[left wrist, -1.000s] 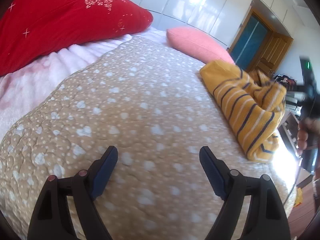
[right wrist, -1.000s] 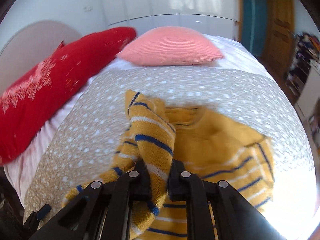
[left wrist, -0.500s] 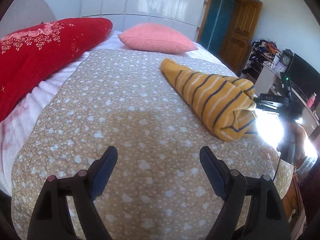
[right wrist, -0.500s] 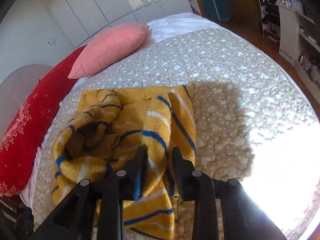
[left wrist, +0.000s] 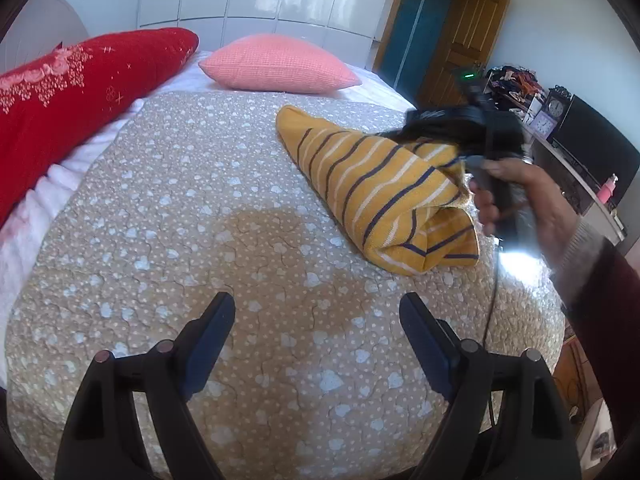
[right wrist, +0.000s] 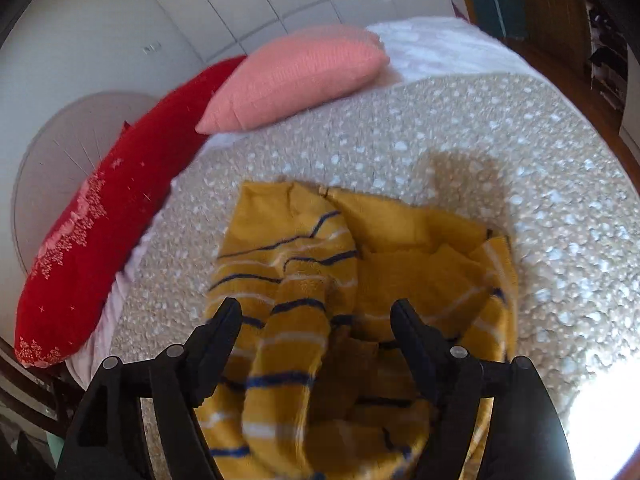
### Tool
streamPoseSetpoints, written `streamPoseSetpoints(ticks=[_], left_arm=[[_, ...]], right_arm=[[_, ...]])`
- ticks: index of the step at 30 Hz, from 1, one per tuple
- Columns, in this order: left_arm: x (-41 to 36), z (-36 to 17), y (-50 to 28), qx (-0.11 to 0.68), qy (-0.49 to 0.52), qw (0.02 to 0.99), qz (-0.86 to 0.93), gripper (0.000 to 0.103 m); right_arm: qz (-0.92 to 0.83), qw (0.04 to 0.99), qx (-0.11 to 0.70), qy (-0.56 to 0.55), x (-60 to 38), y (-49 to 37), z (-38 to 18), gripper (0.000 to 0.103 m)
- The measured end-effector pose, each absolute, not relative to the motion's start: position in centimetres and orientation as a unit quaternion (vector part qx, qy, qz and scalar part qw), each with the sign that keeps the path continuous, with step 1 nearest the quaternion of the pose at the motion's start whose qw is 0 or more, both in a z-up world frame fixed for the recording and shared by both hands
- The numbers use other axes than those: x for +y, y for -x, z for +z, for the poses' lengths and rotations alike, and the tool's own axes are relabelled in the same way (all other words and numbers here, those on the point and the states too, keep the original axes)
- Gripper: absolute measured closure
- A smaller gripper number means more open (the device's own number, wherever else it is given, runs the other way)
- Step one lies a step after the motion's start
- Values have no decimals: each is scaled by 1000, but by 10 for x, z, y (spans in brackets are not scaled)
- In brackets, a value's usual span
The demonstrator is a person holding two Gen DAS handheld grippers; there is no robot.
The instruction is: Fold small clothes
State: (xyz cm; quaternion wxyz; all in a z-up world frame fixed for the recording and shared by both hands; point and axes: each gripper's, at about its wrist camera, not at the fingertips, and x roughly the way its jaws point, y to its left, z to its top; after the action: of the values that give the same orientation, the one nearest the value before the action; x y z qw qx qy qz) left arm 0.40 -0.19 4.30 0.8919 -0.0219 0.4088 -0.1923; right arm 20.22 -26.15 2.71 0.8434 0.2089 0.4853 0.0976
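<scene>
right tool [right wrist: 316,324] wide open over yellow striped sweater [right wrist: 352,300], holding nothing | left tool [left wrist: 318,320] wide open above spotted bed cover [left wrist: 180,220] | sweater bunched near bed's right edge | pink pillow [left wrist: 280,64], red pillow [left wrist: 80,80] behind

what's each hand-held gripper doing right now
left hand-held gripper: open, holding nothing.
right hand-held gripper: open over the yellow striped sweater, gripping nothing.

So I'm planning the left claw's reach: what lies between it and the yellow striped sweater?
Only bare spotted quilt, seen in the left wrist view: the open left claw faces the sweater with nothing lying between.
</scene>
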Motion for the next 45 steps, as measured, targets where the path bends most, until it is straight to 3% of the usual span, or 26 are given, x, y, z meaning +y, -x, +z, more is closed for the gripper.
streamPoseSetpoints(ticks=[1, 10, 14, 17, 21, 23, 24, 25, 32, 33, 34, 35, 36, 41, 45], left_arm=[[-2, 45, -2, 408, 16, 893, -189, 20], [-8, 45, -8, 418, 4, 888, -191, 20], [-24, 35, -22, 443, 26, 871, -210, 20], [-42, 39, -36, 450, 29, 864, -224, 20], [-63, 49, -56, 451, 25, 860, -236, 20], [-74, 51, -65, 453, 21, 856, -248, 19], [-82, 52, -69, 452, 11, 856, -252, 18], [-91, 53, -71, 444, -7, 858, -258, 18], [-172, 23, -62, 376, -247, 856, -256, 15], [-180, 15, -63, 373, -275, 852, -243, 19], [-186, 8, -67, 373, -300, 848, -227, 45], [-186, 6, -72, 384, -301, 844, -225, 64], [-184, 9, -79, 393, -290, 844, -219, 64], [-159, 65, -95, 368, -221, 881, -200, 90], [-150, 85, -88, 342, -215, 896, -185, 97]], right_arm=[[108, 829, 496, -234, -263, -207, 17, 90], [93, 901, 305, -296, -327, -107, 73, 93], [45, 893, 334, -297, -353, -64, 33, 92], [57, 874, 380, -296, -357, -52, 2, 89], [72, 886, 356, -288, -359, -35, 10, 84], [76, 891, 332, -300, -366, -24, 19, 64], [77, 893, 322, -304, -367, -20, 21, 46], [78, 895, 313, -308, -369, -15, 23, 39], [112, 885, 324, -315, -356, -10, 16, 30], [114, 884, 333, -307, -351, -12, 13, 31], [120, 881, 344, -301, -346, -15, 9, 53], [128, 876, 360, -295, -342, -21, 6, 76], [131, 870, 372, -295, -341, -26, 5, 92], [159, 872, 303, -349, -364, -34, 45, 96], [170, 868, 274, -377, -373, -31, 62, 96]])
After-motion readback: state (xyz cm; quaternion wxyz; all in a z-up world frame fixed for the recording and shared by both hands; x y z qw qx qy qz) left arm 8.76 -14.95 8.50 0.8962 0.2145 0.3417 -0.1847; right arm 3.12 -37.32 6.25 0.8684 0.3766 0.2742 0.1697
